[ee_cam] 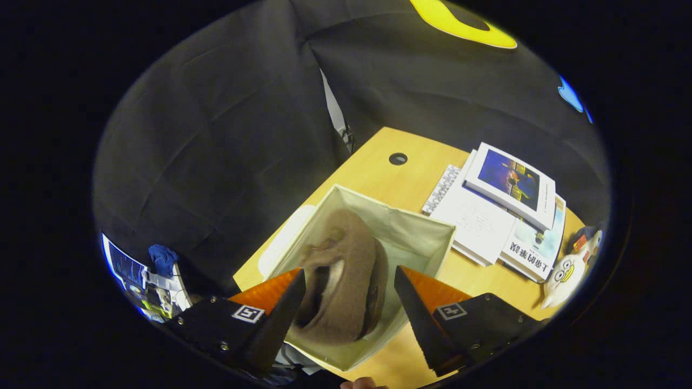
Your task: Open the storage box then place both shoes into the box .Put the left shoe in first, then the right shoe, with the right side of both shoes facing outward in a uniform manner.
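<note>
Both fingers of the tool (348, 302) stand spread wide, one on each side of a brown slip-on shoe (346, 270). The left finger's inner edge lies right against the shoe's opening, though real contact cannot be judged; the right finger is clear of it, with a gap showing, so the tool is not clamped on the shoe.

That shoe sits inside the open storage box (427, 237), a cream fabric bin with soft upright walls. Its long axis runs from near to far, roughly in line with the fingers: the opening and heel are at the near end between the fingers, and the rounded toe points away toward the box's far corner. The shoe leans on its side, with the dark sole edge showing along its right flank.

The box stands on a light wooden tabletop (378, 173) with a round cable hole (398, 159) beyond it. To the right of the box lies a stack of books (503, 210), and farther right a white cartoon duck plush (567, 273). A fingertip (361, 383) shows at the near edge of the tabletop.
</note>
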A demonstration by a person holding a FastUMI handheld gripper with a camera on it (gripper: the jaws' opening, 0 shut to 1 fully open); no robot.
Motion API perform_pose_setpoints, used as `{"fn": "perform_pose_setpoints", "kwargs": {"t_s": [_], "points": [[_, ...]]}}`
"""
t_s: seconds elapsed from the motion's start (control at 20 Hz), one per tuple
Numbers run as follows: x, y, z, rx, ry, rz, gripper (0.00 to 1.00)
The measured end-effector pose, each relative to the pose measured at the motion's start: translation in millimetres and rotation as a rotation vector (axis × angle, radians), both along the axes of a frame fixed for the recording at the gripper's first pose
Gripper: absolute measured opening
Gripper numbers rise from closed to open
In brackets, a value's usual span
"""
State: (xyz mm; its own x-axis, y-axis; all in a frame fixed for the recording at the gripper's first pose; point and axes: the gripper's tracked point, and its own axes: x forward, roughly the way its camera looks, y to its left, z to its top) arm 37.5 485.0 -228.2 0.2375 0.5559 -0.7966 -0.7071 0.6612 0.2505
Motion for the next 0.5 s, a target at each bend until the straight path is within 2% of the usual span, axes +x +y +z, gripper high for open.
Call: {"fn": "perform_pose_setpoints", "kwargs": {"t_s": [0.3,0.5], "points": [[11,-23,58,0.077,-0.108,-0.039,0.99],[25,-62,93,0.146,-0.178,-0.133,1.0]]}}
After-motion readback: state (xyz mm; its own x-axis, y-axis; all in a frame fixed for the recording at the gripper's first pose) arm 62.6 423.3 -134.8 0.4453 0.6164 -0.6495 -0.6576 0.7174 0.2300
